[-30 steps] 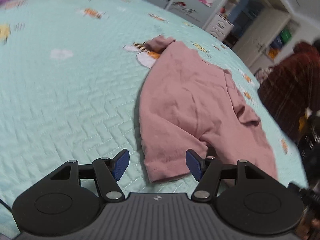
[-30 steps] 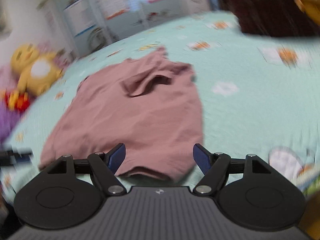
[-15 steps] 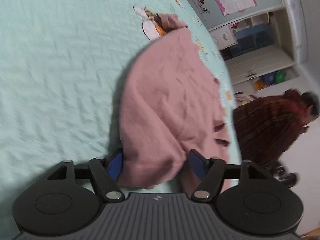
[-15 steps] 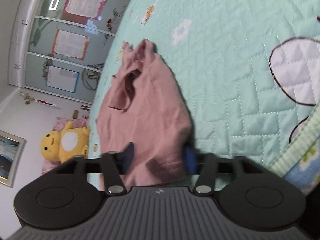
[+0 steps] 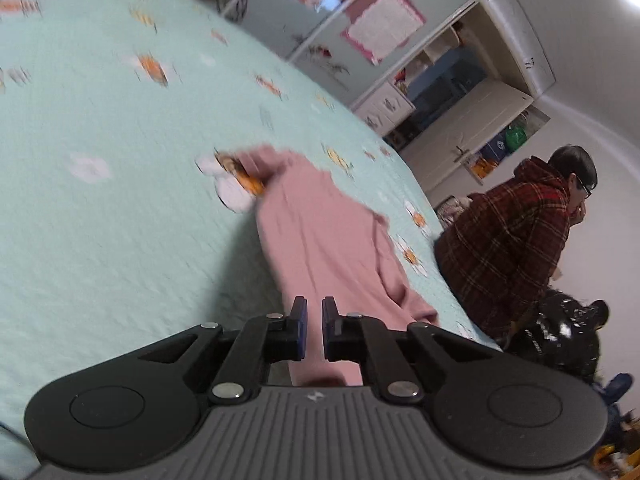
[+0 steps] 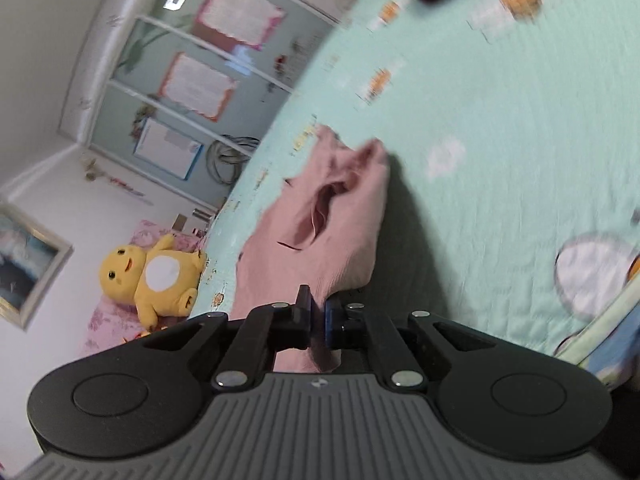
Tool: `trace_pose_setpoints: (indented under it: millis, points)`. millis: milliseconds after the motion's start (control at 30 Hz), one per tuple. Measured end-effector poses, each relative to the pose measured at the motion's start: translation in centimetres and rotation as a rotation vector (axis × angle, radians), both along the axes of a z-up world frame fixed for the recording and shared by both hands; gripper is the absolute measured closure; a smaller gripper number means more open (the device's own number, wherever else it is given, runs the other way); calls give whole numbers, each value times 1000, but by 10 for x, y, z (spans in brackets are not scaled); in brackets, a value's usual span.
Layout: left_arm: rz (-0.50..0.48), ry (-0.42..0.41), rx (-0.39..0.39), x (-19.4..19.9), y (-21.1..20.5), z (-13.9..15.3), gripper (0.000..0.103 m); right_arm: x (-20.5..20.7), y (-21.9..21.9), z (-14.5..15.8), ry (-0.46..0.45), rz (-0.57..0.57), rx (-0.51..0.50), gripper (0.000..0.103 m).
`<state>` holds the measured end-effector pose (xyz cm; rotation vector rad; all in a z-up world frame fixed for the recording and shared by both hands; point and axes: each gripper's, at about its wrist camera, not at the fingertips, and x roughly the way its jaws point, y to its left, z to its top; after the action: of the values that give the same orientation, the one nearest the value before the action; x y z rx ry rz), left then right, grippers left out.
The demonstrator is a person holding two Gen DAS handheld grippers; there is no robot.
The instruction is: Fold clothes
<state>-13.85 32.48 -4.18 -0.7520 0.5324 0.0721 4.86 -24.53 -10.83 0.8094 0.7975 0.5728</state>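
The left gripper (image 5: 314,312) has just closed and is clamped on the near hem of the pink shirt (image 5: 320,236). The cloth runs away from its fingers over the mint quilted bedspread (image 5: 100,160), a little to the right. The right gripper (image 6: 318,312) has also just closed, and it pinches the other near corner of the same shirt; ahead of it and slightly left the garment lies rumpled, with the neck opening showing. A yellow plush toy (image 6: 156,276) sits far to its left. To fold well, I think both corners should rise together, level with each other, and travel forward over the far end, so the hem lands straight. How much cloth is between the pads is hidden by the fingers, the far sleeves are blurred, and a seated person (image 5: 516,244) is to the right of the left gripper
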Motion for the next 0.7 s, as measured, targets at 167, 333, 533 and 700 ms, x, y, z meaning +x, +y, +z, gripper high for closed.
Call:
trace_pose_setpoints:
  millis: [167,333,533,700]
  points:
    - [38,107,-55,-18,1,-48,97,2,8,-32,87,17,-159,97]
    - [-14,74,-38,-16,-20,-46,91,-10,2,-33,57,-128,-320,88]
    - [-58,59,110,29,-52,-31,57,-9,45,30,-304,-63,-492,45]
    - [-84,117,297,84,-94,-44,52,25,119,33,-369,63,-496,42]
